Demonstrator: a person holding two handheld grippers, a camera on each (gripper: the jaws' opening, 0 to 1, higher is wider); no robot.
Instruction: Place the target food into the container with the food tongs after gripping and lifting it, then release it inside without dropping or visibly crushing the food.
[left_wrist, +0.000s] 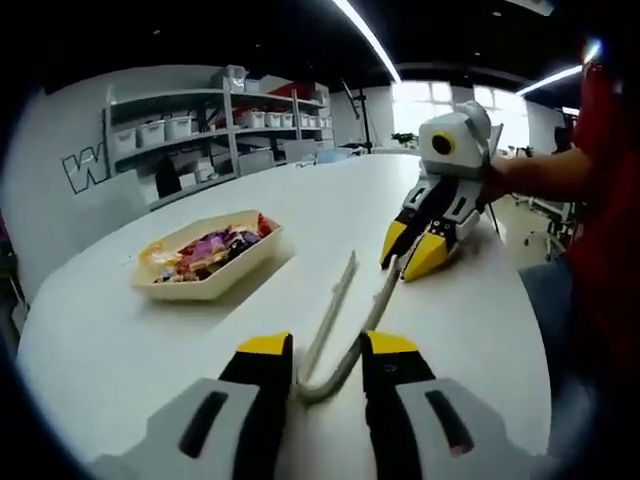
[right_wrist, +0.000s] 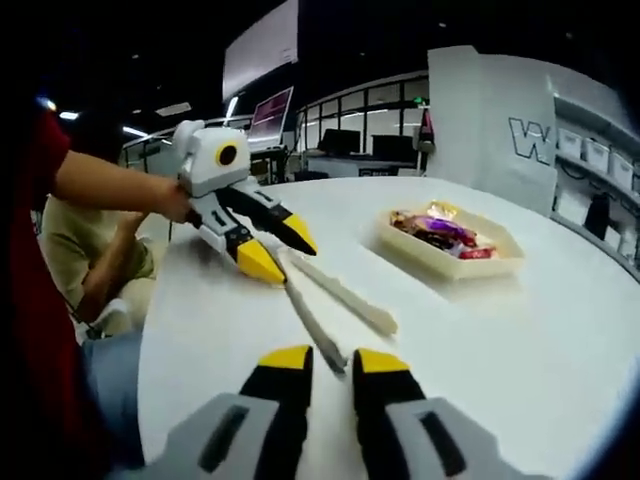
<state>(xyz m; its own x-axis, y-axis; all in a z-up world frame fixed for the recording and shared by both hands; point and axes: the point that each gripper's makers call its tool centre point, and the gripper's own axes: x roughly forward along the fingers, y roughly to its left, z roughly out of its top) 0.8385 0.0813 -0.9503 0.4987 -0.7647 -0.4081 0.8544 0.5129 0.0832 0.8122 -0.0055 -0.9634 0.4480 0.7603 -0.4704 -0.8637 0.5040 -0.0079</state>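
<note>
I'm watching pale tongs lying on the white table, arms splayed | left gripper jaws closing around their bend | right gripper jaws slightly apart, holding nothing | wrapped snacks sitting in tray at 10 o'clock

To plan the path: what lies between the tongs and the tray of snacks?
Only bare white table lies between the tongs and the tray, seen in both views.

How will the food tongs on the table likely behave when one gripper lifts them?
The food tongs look thin and long, so probably light. Held at the hinge end by the left gripper, their open arms may flex and swing. The smooth finish could slip.
</note>
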